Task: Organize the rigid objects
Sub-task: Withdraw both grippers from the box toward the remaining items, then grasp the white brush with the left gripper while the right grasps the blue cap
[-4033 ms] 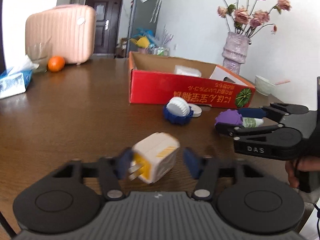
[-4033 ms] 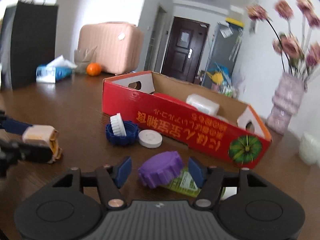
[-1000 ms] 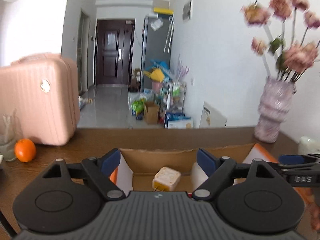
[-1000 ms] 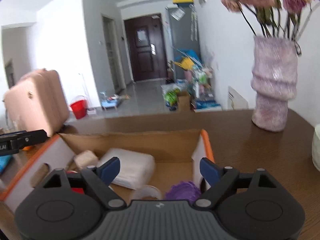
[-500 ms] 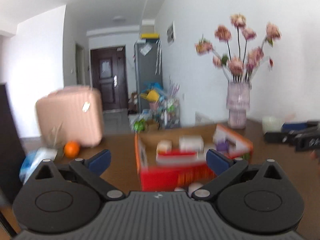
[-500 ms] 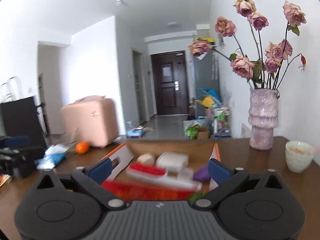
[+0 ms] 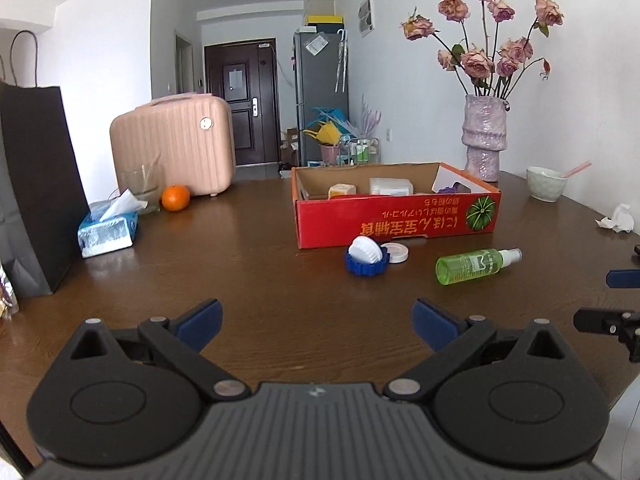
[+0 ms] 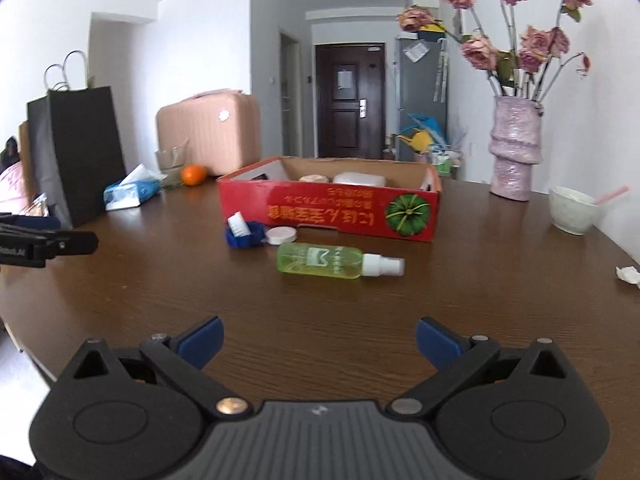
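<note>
Both grippers hang over the near part of the brown table [image 7: 248,280], well back from the objects. Left gripper [image 7: 316,320]: jaws spread wide, nothing between the blue pads, having just been opening. Right gripper [image 8: 318,340]: likewise spread wide and empty, also just opened further. The red cardboard box [image 7: 396,220] sits toward the middle of the table with its printed side facing the cameras; inside it, a white and yellow plug adapter [image 7: 342,191], a white rectangular case [image 7: 391,186] and a purple lid [image 7: 450,190] show above the front wall. Outside, in front of the box: a blue toothed cap [image 7: 366,266] with a white brush head [image 7: 363,249] resting in it, touching a flat white round lid [image 7: 394,253] on its right. A green spray bottle [image 8: 338,266] lies on its side, nozzle to the right, just nearer the cameras than those items. Elsewhere on the table: tissue pack [image 7: 107,232], orange [image 7: 175,197], pink case [image 7: 176,144], black paper bag [image 7: 36,196], vase with dried roses [image 7: 484,136], white bowl [image 7: 546,183].
</note>
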`<control>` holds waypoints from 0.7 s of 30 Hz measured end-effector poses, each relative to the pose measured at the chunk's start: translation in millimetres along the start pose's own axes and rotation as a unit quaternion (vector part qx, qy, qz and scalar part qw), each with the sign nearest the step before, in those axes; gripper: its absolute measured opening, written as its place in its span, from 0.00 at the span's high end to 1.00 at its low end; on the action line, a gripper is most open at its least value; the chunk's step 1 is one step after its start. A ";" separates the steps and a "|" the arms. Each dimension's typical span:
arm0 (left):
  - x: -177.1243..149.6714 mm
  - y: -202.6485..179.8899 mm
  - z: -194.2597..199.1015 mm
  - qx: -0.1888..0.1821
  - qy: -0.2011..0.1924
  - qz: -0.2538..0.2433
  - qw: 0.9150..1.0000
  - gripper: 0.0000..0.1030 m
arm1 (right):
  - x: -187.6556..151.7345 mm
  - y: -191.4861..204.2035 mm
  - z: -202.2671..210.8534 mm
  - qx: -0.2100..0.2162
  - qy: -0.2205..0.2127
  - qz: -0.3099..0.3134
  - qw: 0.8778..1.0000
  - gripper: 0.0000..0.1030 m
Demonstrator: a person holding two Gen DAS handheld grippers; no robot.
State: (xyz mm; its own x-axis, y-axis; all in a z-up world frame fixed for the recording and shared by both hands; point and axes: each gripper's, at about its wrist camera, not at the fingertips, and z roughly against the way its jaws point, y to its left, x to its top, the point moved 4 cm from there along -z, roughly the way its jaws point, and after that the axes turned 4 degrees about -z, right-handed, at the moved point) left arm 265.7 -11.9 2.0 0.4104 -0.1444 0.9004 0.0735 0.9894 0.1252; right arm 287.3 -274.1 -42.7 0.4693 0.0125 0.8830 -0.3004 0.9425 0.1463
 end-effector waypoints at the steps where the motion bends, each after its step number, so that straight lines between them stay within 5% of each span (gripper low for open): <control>1: -0.5 -2.3 -2.0 0.001 0.001 -0.004 1.000 0.00 | 1.5 -2.3 -0.8 0.003 0.000 -0.010 1.000 0.00; 9: 4.8 -8.0 -40.2 -0.011 0.014 0.001 1.000 0.02 | 13.7 -10.2 -29.7 0.005 0.005 -0.019 1.000 0.05; 14: 30.1 -17.0 -86.5 -0.038 -0.008 -0.022 0.999 0.16 | 30.3 -0.7 -56.4 0.017 0.001 -0.007 1.000 0.06; 17: 40.4 -21.1 -129.9 -0.042 0.015 -0.032 0.998 0.27 | 36.4 3.8 -71.1 0.023 0.006 -0.005 1.000 0.06; 21: 49.6 -19.8 -172.6 -0.070 0.038 0.000 0.997 0.28 | 39.4 6.5 -85.2 0.025 0.011 0.006 1.000 0.06</control>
State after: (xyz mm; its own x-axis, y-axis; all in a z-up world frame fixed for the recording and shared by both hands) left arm 441.5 -41.1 -27.7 0.4779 -0.1503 0.8655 0.1978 0.9784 0.0607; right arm 374.6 -239.0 -44.9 0.4832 0.0313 0.8749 -0.3477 0.9240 0.1590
